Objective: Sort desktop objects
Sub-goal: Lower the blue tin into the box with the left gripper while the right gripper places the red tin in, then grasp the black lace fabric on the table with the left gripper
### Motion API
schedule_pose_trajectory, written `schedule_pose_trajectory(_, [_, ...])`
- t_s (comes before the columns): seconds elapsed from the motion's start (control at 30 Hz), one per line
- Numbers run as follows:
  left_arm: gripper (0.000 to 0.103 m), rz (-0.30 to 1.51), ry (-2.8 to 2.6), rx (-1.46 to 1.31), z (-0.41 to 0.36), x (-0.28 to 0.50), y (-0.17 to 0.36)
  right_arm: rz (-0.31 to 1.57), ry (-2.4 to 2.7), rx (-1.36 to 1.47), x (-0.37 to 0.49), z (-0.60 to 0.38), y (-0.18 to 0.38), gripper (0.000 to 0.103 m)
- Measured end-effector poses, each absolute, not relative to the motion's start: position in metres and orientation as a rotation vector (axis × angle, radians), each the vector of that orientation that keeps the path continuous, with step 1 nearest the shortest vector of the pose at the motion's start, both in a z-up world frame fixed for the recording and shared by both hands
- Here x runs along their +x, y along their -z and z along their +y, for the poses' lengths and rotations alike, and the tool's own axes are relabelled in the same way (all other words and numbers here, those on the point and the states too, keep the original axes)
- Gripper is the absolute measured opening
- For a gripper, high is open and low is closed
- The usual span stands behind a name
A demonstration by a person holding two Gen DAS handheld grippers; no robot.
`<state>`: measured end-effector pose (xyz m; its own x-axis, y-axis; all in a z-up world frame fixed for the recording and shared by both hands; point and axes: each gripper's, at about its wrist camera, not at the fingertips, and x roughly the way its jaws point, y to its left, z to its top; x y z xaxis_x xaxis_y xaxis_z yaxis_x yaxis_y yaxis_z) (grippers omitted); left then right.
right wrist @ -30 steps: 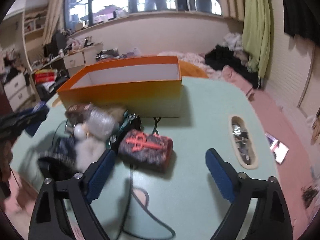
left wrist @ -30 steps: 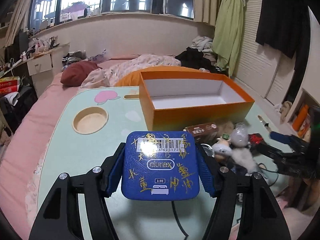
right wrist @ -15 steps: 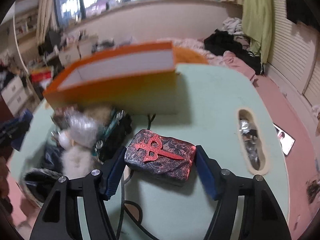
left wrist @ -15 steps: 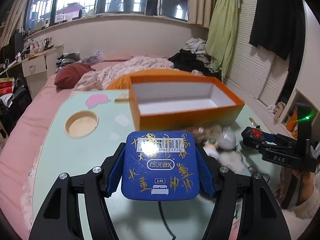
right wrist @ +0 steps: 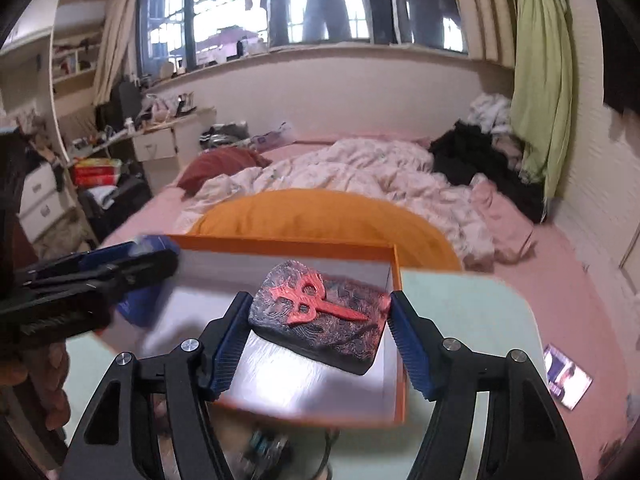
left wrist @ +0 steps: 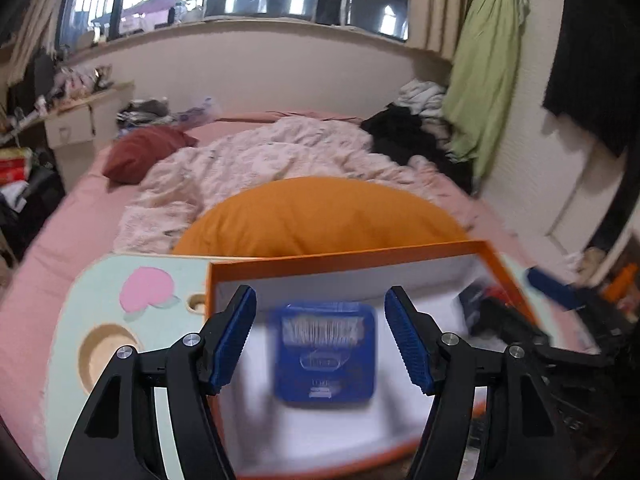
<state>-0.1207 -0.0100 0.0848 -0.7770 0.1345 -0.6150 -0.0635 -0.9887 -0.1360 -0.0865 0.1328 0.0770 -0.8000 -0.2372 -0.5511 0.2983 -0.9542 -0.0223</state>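
Observation:
An orange box [left wrist: 352, 258] with a white inside stands on the pale green table [left wrist: 100, 304]. My left gripper [left wrist: 320, 340] is open above the box. The blue Durex box [left wrist: 324, 354] is blurred between and below its fingers, clear of both pads, inside the orange box. My right gripper [right wrist: 320, 340] is shut on a dark tin with a red emblem [right wrist: 320, 316] and holds it over the right end of the orange box [right wrist: 394, 276]. The left gripper shows in the right wrist view [right wrist: 100, 272] at the left.
An orange cushion [left wrist: 320, 216] lies behind the box, on a pink bed with a crumpled quilt [left wrist: 260, 160]. The table has a round recess [left wrist: 104, 354] at the left. A phone [right wrist: 566, 376] lies on the bed to the right. Small clutter [right wrist: 264, 446] sits before the box.
My left gripper moved over the orange box and opened, letting go of the blue box. My right gripper shut on the dark tin and lifted it over the box.

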Motion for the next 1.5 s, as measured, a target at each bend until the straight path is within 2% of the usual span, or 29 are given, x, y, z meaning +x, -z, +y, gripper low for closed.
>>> schedule_pose_trajectory(0.1, [0.067, -0.163, -2.853, -0.941, -0.013, -0.106, -0.087, 0.151, 2.74, 0.783, -0.081, 0.136, -0.076, 0.079])
schedule_pose_trajectory(0.23, [0.08, -0.096, -2.827, -0.872, -0.015, -0.065, -0.095, 0.059, 2.716, 0.73, -0.052, 0.151, -0.082, 0.086])
schedule_pose_trajectory(0.37, [0.08, 0.015, -2.735, -0.928, -0.019, -0.018, -0.08, 0.04, 2.656, 0.747, -0.011, 0.164, -0.08, 0.086])
schedule_pose_trajectory(0.47, [0.08, 0.077, -2.702, -0.992, -0.029, 0.01, -0.054, 0.058, 2.609, 0.816, 0.019, 0.17, -0.065, 0.086])
schedule_pose_trajectory(0.6, [0.08, 0.066, -2.691, -1.099, -0.045, 0.041, -0.017, 0.154, 2.64, 0.902, 0.05, 0.174, -0.034, 0.086])
schedule_pose_trajectory(0.7, [0.081, 0.091, -2.755, -1.054, -0.039, 0.049, -0.009, 0.154, 2.643, 0.967, 0.06, 0.179, -0.014, 0.086])
schedule_pose_trajectory(0.77, [0.087, 0.122, -2.738, -1.035, -0.028, 0.049, -0.006, 0.164, 2.643, 1.033, 0.059, 0.182, 0.001, 0.086])
schedule_pose_trajectory(0.87, [0.096, 0.135, -2.733, -0.993, -0.02, 0.053, -0.003, 0.223, 2.718, 0.959, 0.065, 0.183, 0.007, 0.094])
schedule_pose_trajectory(1.0, [0.097, 0.112, -2.782, -0.924, -0.017, 0.062, 0.001, 0.199, 2.681, 0.974, 0.061, 0.183, 0.006, 0.103])
schedule_pose_trajectory(1.1, [0.097, 0.139, -2.707, -0.93, -0.014, 0.063, -0.002, 0.195, 2.684, 0.948, 0.062, 0.184, 0.006, 0.103])
schedule_pose_trajectory(1.17, [0.094, 0.09, -2.673, -0.916, -0.018, 0.067, -0.007, 0.193, 2.682, 0.947, 0.062, 0.185, 0.005, 0.103])
schedule_pose_trajectory(1.2, [0.092, 0.054, -2.668, -0.891, -0.019, 0.069, -0.012, 0.191, 2.681, 0.947, 0.063, 0.184, 0.007, 0.103])
schedule_pose_trajectory(1.23, [0.085, 0.027, -2.659, -0.87, -0.02, 0.07, -0.017, 0.191, 2.682, 0.946, 0.064, 0.183, 0.008, 0.103])
schedule_pose_trajectory(1.3, [0.081, -0.027, -2.608, -0.857, -0.018, 0.07, -0.026, 0.192, 2.681, 0.946, 0.064, 0.184, 0.008, 0.103])
schedule_pose_trajectory(1.4, [0.065, -0.069, -2.554, -0.884, -0.007, 0.063, -0.035, 0.193, 2.679, 0.945, 0.064, 0.184, 0.009, 0.103])
schedule_pose_trajectory(1.5, [0.063, -0.029, -2.535, -0.873, 0.009, 0.058, -0.038, 0.195, 2.676, 0.944, 0.064, 0.183, 0.009, 0.103])
